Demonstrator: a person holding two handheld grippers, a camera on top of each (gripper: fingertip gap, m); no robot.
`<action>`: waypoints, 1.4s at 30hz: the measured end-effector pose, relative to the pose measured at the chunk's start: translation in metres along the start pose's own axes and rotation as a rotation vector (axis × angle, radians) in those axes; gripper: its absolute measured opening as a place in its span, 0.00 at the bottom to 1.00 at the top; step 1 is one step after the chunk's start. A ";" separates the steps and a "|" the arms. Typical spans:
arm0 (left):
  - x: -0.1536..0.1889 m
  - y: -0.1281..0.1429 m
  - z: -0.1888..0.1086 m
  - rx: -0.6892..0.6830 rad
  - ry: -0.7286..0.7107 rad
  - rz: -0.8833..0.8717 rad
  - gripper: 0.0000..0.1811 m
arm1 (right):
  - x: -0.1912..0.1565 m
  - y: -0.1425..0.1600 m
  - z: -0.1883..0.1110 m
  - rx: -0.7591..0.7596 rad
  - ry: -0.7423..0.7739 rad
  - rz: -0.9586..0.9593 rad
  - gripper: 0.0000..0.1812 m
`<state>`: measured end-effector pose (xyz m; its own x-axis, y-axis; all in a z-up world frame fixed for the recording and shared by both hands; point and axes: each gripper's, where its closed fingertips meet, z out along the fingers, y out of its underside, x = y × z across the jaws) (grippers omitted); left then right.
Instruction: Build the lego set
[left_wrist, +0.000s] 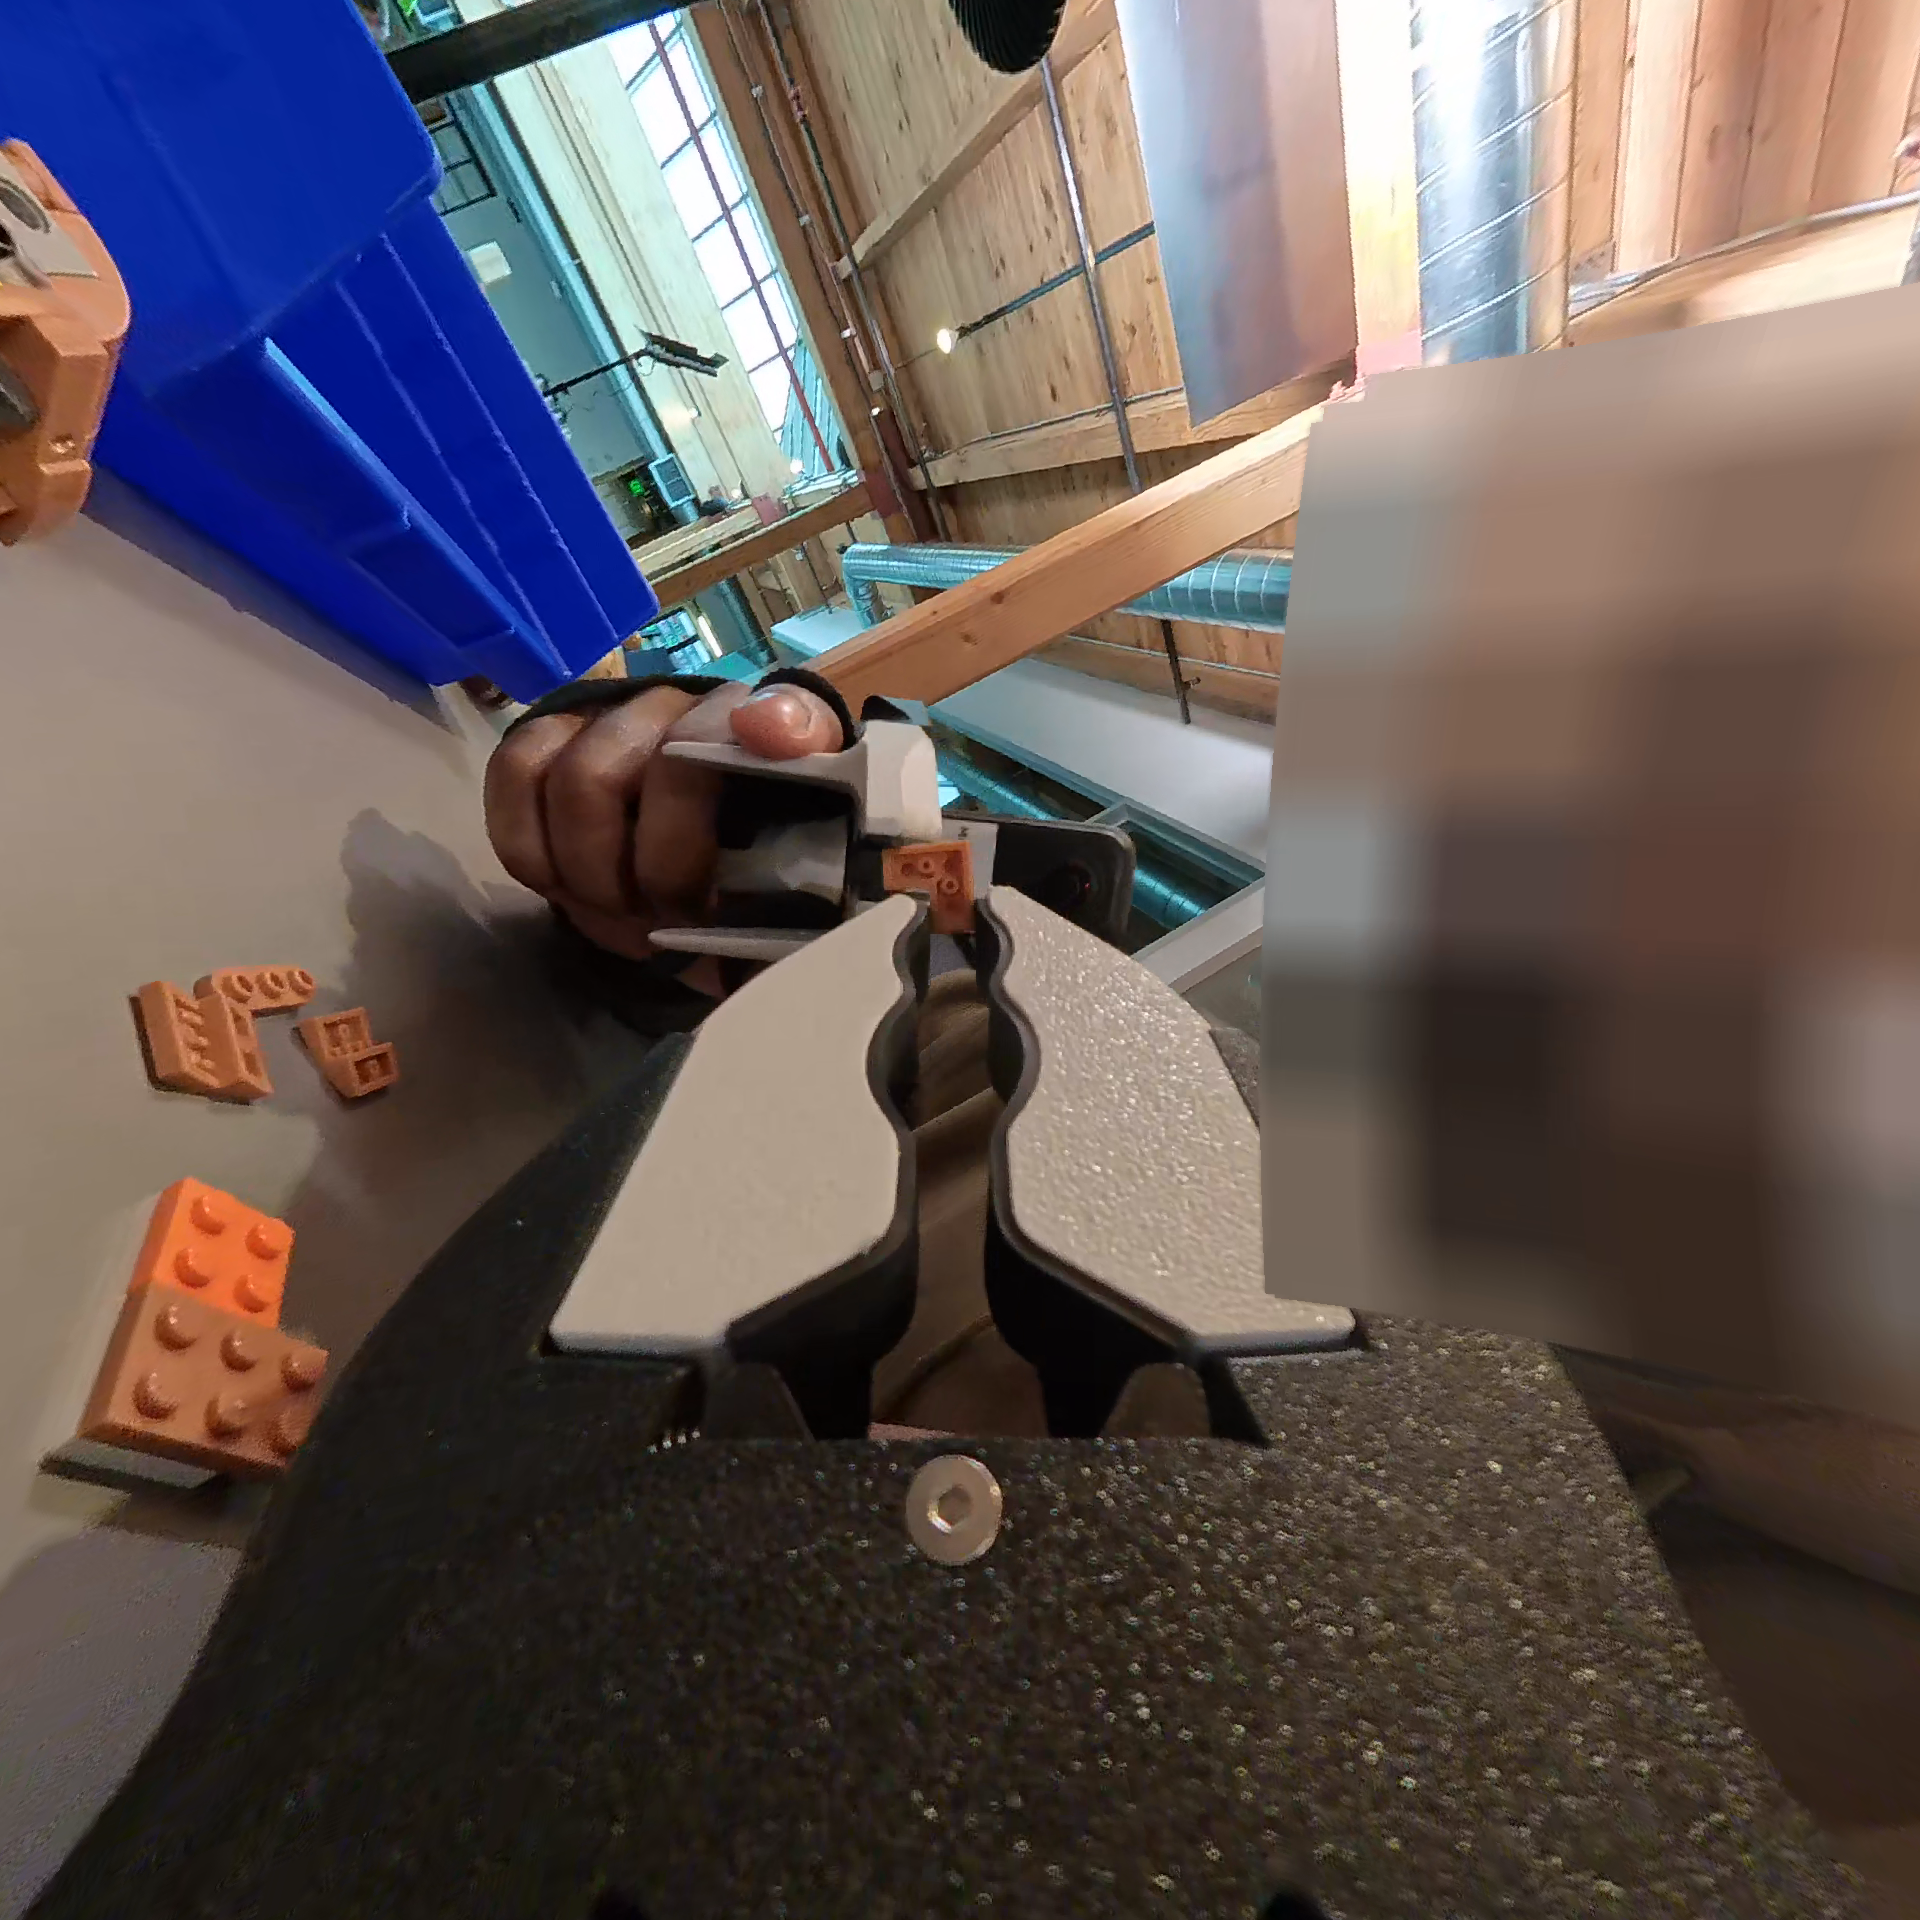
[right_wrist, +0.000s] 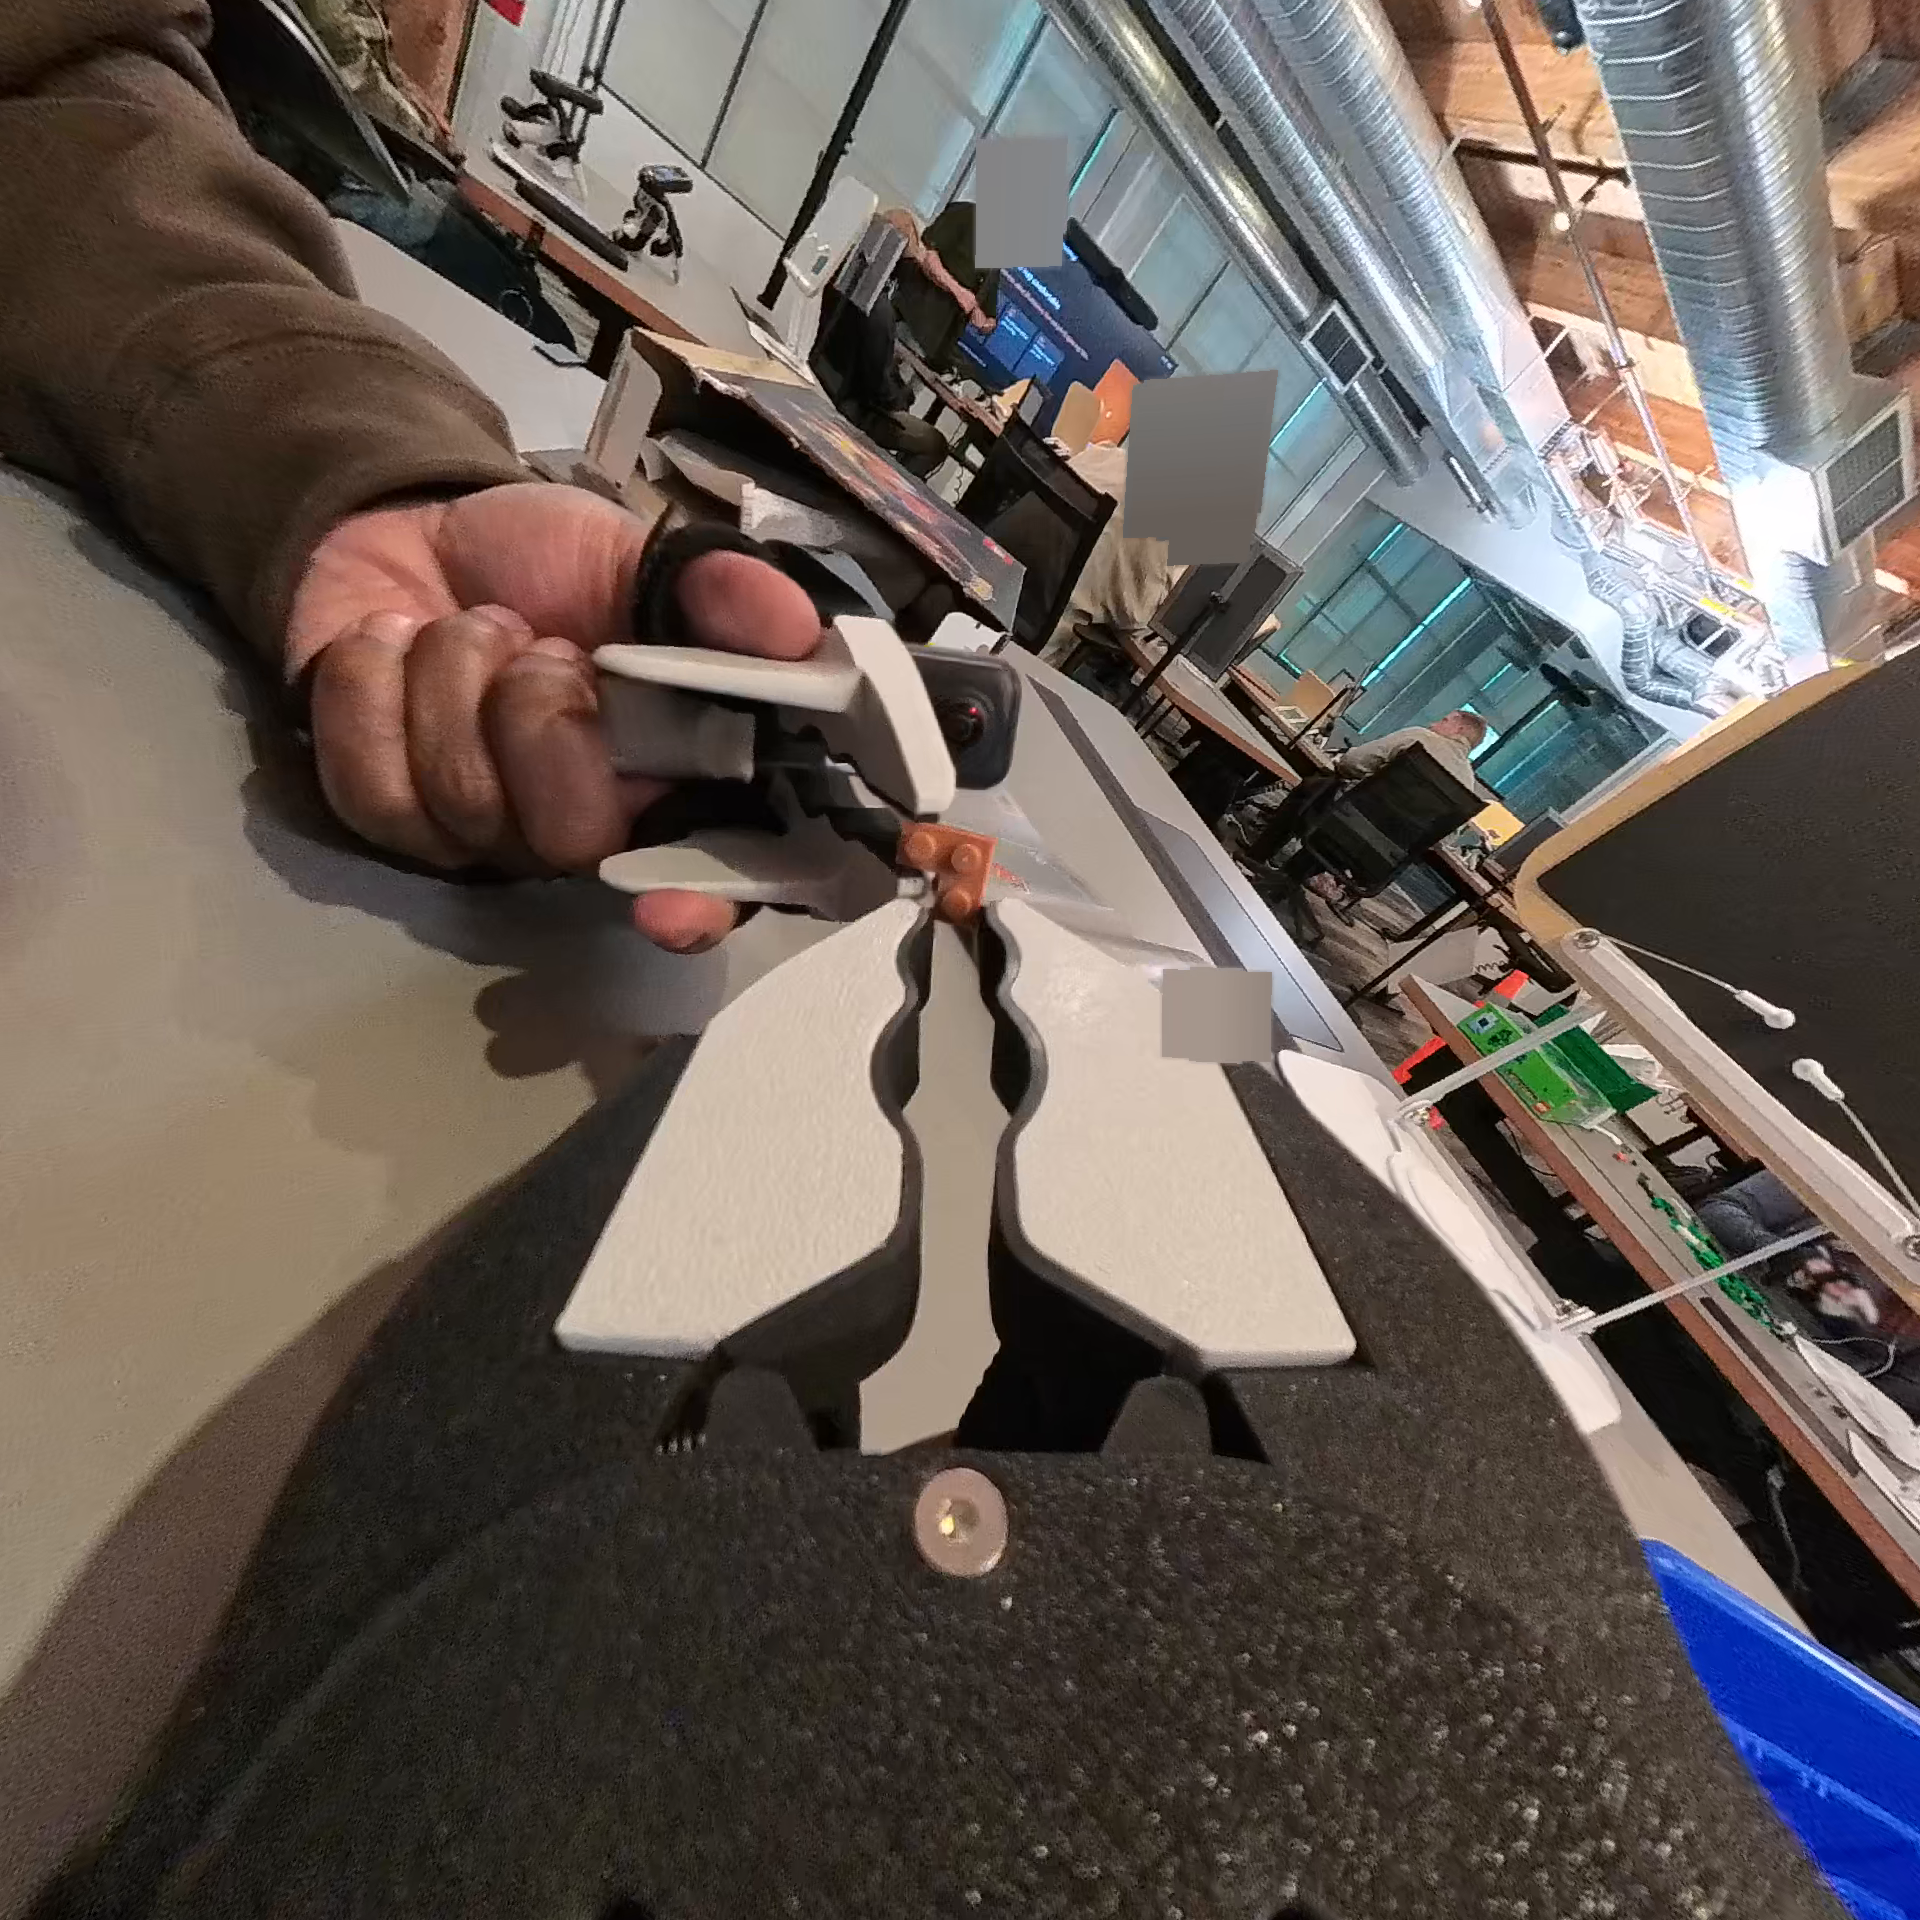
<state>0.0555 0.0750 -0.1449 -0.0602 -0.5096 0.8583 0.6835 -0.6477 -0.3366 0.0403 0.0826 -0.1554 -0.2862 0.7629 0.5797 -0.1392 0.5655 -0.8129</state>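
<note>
A small orange corner plate (left_wrist: 928, 869) is held in the air between both grippers. In the left wrist view I see its underside; my left gripper (left_wrist: 951, 923) is shut on its lower end. The right gripper (left_wrist: 878, 868), held by a hand, comes in from the left and pinches the plate's other end. In the right wrist view the plate (right_wrist: 951, 860) shows its studs. My right gripper (right_wrist: 951, 920) is shut on its lower end, and the left gripper (right_wrist: 896, 847) grips it from the left.
On the grey table (left_wrist: 156, 779) lie loose brown plates (left_wrist: 208, 1039) (left_wrist: 351, 1051) and an orange-and-brown brick stack (left_wrist: 208, 1340). A blue bin (left_wrist: 312, 343) stands behind them, with a brown build (left_wrist: 52, 343) at the far left. The blue bin's corner (right_wrist: 1818, 1714) shows at the lower right. Both grippers' tips are close together, under 4 cm apart.
</note>
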 end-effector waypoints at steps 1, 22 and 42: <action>-0.001 0.000 0.000 -0.013 -0.018 0.017 0.04 | 0.000 0.001 0.000 -0.004 -0.007 0.007 0.04; -0.092 0.020 -0.079 -0.843 -0.948 1.038 0.24 | -0.016 0.048 0.003 -0.261 -0.182 0.245 0.05; -0.089 0.033 -0.062 -0.867 -0.847 1.046 0.14 | -0.061 0.070 0.004 -0.501 -0.461 0.240 0.05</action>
<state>0.0379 0.0636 -0.2566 0.7512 -0.6597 -0.0219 -0.4547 -0.4932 -0.7416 0.0442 0.0740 -0.2480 -0.6404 0.7371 0.2159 0.3978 0.5588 -0.7277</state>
